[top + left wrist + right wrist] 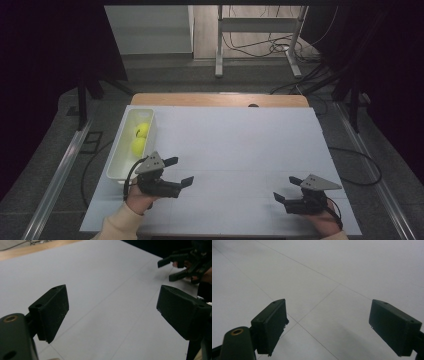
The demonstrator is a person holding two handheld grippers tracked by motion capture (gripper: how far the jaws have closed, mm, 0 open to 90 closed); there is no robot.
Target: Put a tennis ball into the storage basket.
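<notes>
Left gripper [179, 171] hovers low over the white bench [240, 150], fingers [50, 312] spread apart with nothing between them, just beside the near end of the white bin [120, 150]. Two yellow balls [140, 137] lie inside that bin. Right gripper [287, 188] sits near the front right edge, fingers [270, 325] likewise apart and empty.

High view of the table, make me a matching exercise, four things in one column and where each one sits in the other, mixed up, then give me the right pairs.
Things:
1. white bin
2. tennis balls
3. left gripper
4. right gripper

Places:
A. inside the bin
B. open, near the table's right front corner
C. along the table's left edge
D. open, just right of the bin's near end

Pairs: 1-C, 2-A, 3-D, 4-B
</notes>
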